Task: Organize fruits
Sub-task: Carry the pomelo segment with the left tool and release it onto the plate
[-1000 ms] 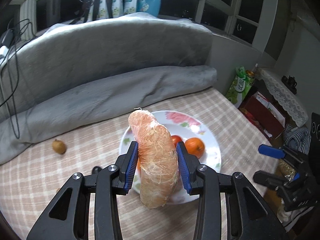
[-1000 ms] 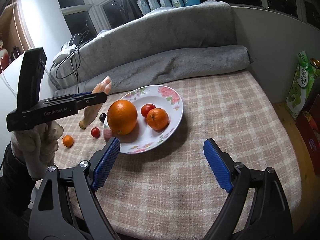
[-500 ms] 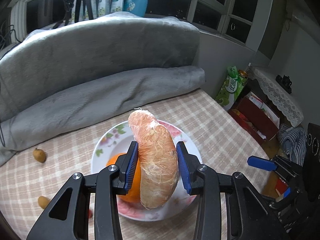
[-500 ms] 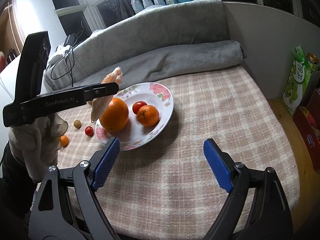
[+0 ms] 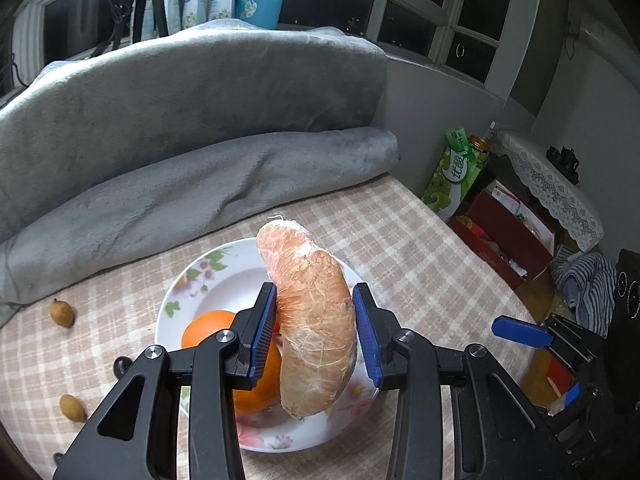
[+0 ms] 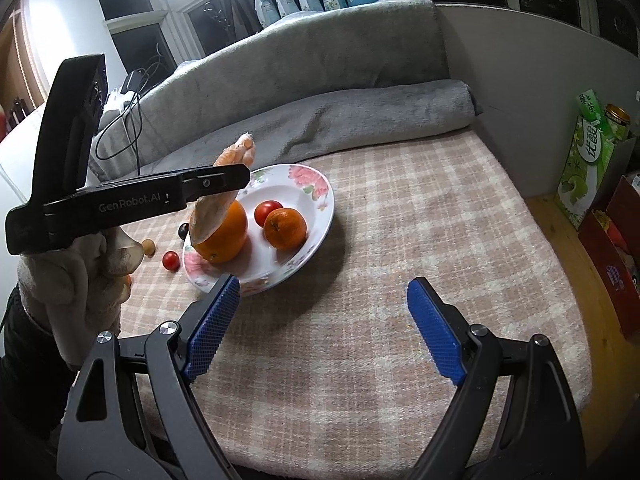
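Checkered cloth on the tabletop (image 5: 400, 248), grey blanket (image 5: 180, 184) rolled along the back. From the left wrist cam, the left hand-held gripper (image 5: 316, 336) is clamped on a plastic-wrapped pomelo wedge (image 5: 316, 320), held up over the floral plate (image 5: 224, 276), where a big orange (image 5: 212, 328) peeks out behind it. Two small brown fruits (image 5: 61, 313) sit on the cloth off to the left. Right wrist cam: the right hand-held gripper (image 6: 322, 328) hangs wide apart over bare cloth, holding nothing. The plate (image 6: 316, 184) has the orange (image 6: 224, 232), a mandarin (image 6: 285, 228) and a tomato (image 6: 267, 212); a cherry tomato (image 6: 171, 260) lies just beside it.
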Motion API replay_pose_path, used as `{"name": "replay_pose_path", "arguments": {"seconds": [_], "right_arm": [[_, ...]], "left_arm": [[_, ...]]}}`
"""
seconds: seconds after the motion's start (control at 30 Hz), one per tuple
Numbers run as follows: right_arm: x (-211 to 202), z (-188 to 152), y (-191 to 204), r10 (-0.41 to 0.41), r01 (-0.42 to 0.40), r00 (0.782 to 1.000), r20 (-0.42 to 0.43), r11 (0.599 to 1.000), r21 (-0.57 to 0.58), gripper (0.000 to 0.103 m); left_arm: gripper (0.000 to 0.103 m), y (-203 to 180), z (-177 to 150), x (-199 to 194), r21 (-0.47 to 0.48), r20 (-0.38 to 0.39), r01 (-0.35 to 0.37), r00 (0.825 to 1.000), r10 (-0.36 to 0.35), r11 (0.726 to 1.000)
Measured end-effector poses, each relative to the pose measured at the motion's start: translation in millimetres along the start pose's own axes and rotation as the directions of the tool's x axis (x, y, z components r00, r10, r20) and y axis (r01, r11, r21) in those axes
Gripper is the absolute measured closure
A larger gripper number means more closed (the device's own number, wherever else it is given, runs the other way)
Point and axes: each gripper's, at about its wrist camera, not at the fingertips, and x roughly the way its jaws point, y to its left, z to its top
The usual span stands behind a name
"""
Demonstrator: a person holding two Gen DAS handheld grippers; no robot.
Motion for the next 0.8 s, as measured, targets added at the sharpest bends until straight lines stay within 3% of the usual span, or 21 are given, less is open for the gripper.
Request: {"name": "replay_pose_path", "arguments": {"seconds": [0.8], "right_arm": [[-0.4,-0.3,4.3,-0.002,0.002,1.000,-0.006,1.000,-0.011,0.015]], "left_arm": [[0.059,-1.7,4.1,-9.2,0.001,0.018,0.007,1.000,-0.007,1.000]]}}
